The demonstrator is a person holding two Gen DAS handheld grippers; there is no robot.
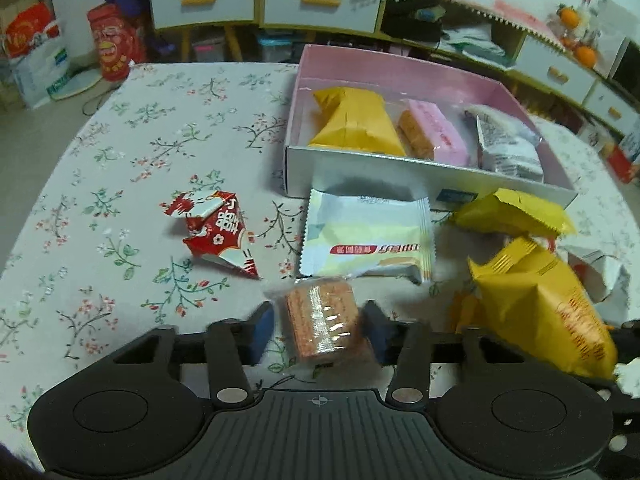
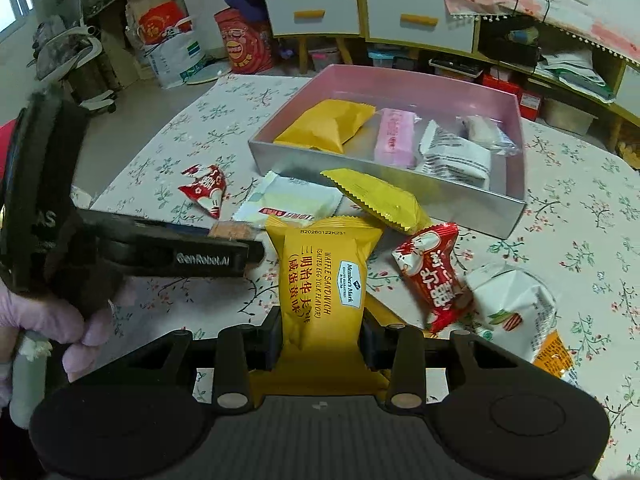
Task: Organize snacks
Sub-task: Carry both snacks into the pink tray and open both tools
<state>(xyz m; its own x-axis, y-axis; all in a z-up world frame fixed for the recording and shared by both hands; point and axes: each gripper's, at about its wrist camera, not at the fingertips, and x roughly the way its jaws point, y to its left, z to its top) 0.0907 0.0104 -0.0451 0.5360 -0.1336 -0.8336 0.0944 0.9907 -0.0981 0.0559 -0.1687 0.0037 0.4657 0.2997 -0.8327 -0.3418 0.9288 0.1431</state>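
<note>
My left gripper [image 1: 320,328] is shut on an orange wafer pack [image 1: 320,320] in clear wrap, low over the floral tablecloth [image 1: 140,140]. The right wrist view shows that gripper [image 2: 244,246] from the side with the wafer pack [image 2: 234,230] at its tip. My right gripper [image 2: 323,336] is shut on the lower part of a yellow waffle sandwich pack [image 2: 324,276], which stands upright between the pads; that pack [image 1: 540,304] also appears at the right of the left wrist view. Behind stands the pink-lined box [image 1: 420,162], [image 2: 460,208] holding a yellow pack [image 1: 356,120], a pink pack [image 1: 440,132] and a white pack [image 1: 508,148].
Loose on the cloth lie a red pack [image 1: 218,232], a pale pack [image 1: 366,236] and a gold pack [image 1: 512,212] against the box front. A second red pack [image 2: 432,276] and a white pack [image 2: 512,304] lie right of my right gripper. A gloved hand [image 2: 84,332] holds the left gripper.
</note>
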